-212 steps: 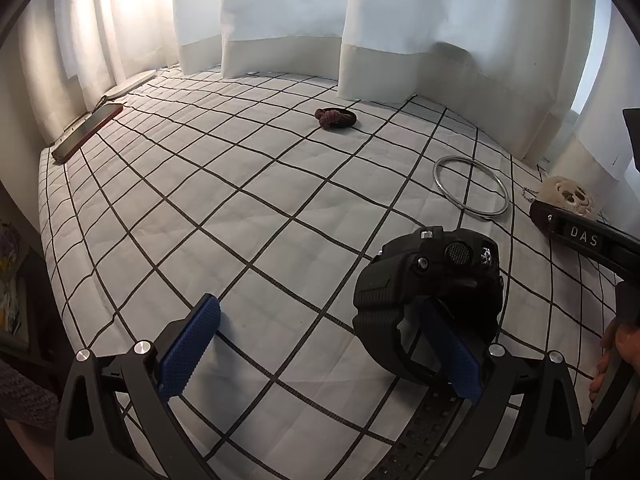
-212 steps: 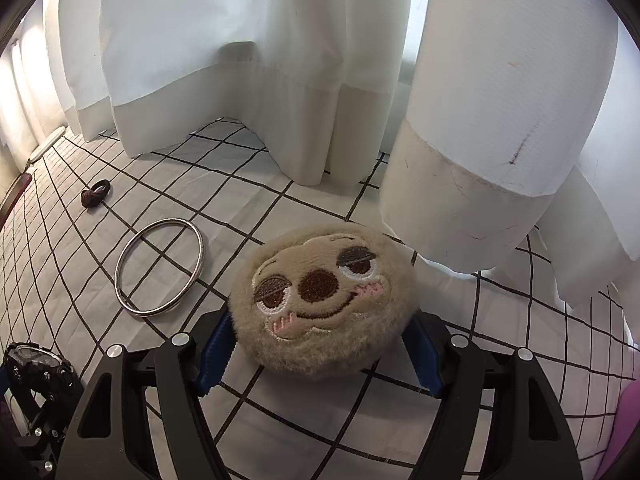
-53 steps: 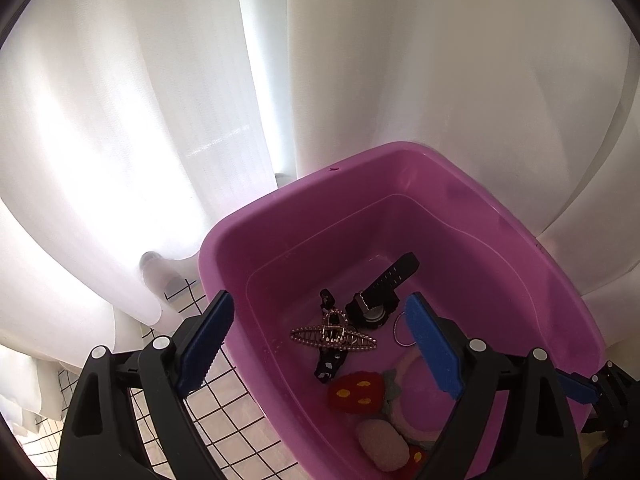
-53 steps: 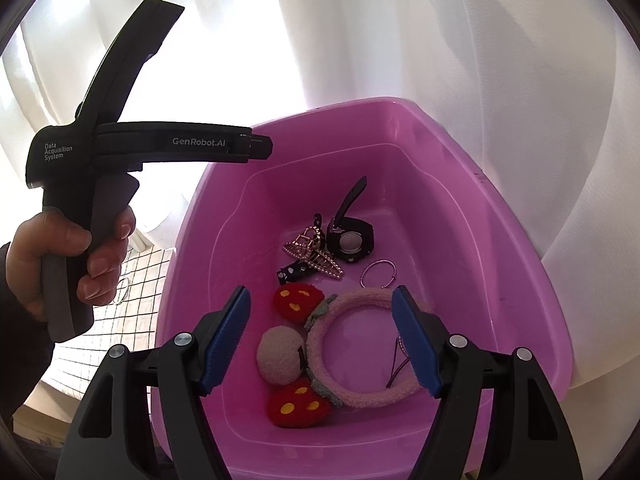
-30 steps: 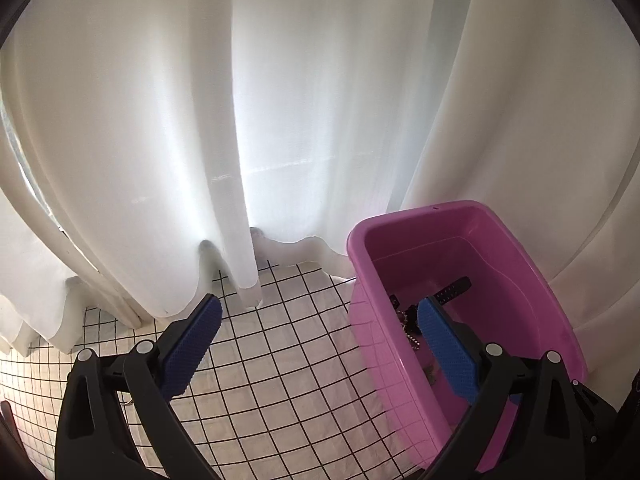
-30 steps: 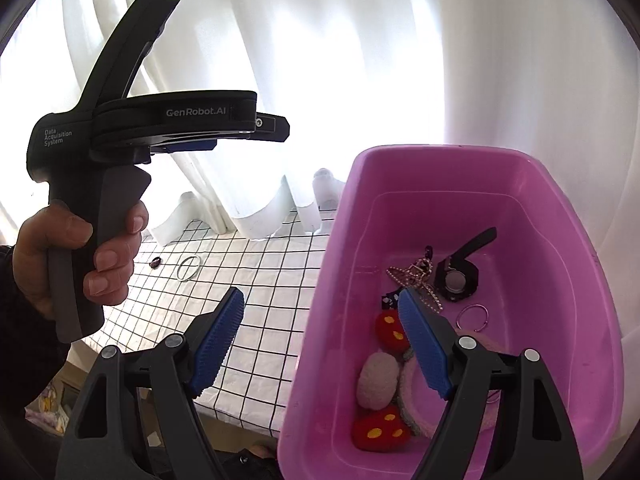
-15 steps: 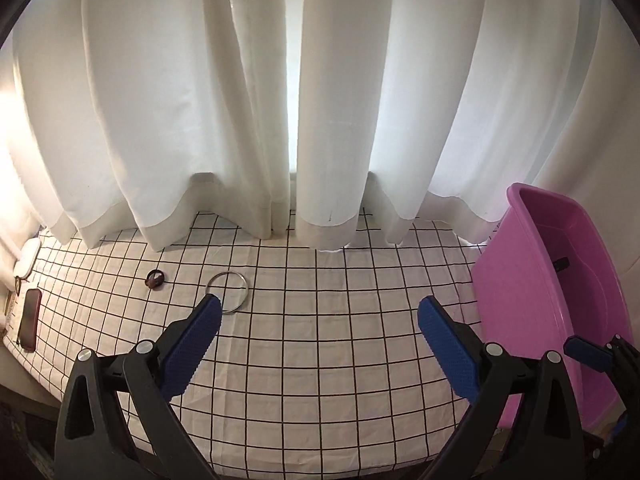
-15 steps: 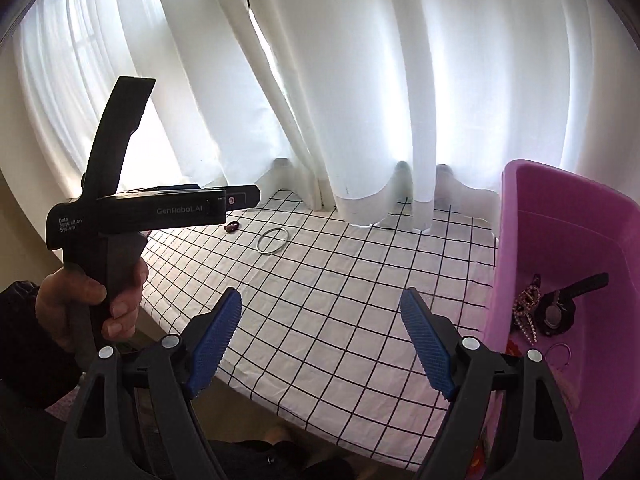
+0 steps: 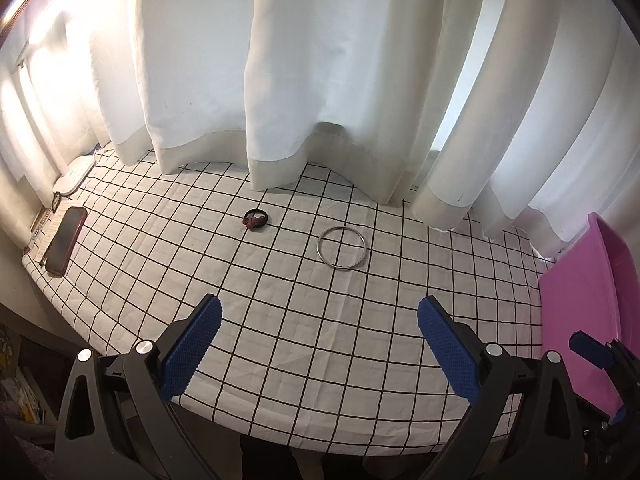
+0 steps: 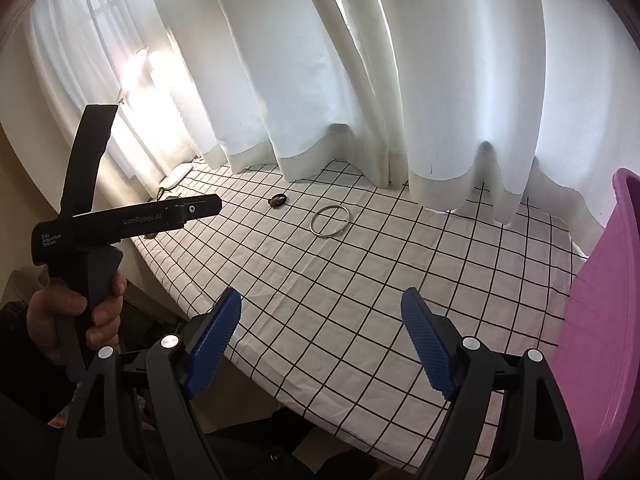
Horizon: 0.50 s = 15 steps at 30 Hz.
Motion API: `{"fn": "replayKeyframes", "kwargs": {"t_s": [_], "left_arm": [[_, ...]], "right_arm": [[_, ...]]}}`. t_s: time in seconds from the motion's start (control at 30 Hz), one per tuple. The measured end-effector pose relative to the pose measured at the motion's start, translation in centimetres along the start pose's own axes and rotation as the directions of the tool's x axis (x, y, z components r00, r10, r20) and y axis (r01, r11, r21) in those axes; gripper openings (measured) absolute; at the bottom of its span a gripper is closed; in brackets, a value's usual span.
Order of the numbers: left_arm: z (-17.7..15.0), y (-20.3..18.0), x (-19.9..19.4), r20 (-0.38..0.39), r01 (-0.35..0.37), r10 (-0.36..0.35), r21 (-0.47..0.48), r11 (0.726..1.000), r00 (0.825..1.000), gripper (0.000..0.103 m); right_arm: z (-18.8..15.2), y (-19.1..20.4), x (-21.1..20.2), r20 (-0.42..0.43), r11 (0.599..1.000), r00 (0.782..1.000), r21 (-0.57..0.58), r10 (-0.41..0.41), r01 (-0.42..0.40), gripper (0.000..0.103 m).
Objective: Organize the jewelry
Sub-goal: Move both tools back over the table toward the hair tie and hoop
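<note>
Both the left gripper (image 9: pixel 318 320) and right gripper (image 10: pixel 321 314) are spread wide, holding nothing. 2 things lie far back on the bench (image 9: pixel 280 320): a thin metal ring (image 9: pixel 342 247), probably hard and slippery, so pinch its rim; and a small dark hair tie (image 9: pixel 256 219), likely soft.

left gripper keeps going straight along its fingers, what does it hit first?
Probably bare checked tablecloth: the open left gripper aims down at it. The metal ring lies farther along, roughly in line; depth is unclear.

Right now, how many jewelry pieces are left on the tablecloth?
2: a silver bangle mid-table and a dark hair tie to its left. Curtain hems could hide more.
</note>
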<state>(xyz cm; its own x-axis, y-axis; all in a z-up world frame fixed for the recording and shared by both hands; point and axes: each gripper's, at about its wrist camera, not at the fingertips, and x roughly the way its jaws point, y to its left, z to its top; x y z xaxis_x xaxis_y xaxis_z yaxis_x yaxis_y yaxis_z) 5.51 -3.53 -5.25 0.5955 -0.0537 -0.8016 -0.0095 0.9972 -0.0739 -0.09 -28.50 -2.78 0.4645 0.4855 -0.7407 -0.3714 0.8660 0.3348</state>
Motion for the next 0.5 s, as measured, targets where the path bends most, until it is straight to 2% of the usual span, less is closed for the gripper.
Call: {"fn": "replayKeyframes", "kwargs": {"t_s": [0.3,0.5], "left_arm": [[2.2,7.2,2.6,-0.006,0.048,-0.047,0.024,0.999,0.999,0.096],[3.6,10.9,5.3,-0.044,0.098,-0.094,0.102,0.99,0.995,0.097]], "right_arm": [[2.0,3.8,5.9,-0.011,0.989,0.994,0.107,-0.105,0.106,0.078],[3.3,6.1,10.3,-0.056,0.957,0.976,0.19,-0.21,0.217,0.078]]}}
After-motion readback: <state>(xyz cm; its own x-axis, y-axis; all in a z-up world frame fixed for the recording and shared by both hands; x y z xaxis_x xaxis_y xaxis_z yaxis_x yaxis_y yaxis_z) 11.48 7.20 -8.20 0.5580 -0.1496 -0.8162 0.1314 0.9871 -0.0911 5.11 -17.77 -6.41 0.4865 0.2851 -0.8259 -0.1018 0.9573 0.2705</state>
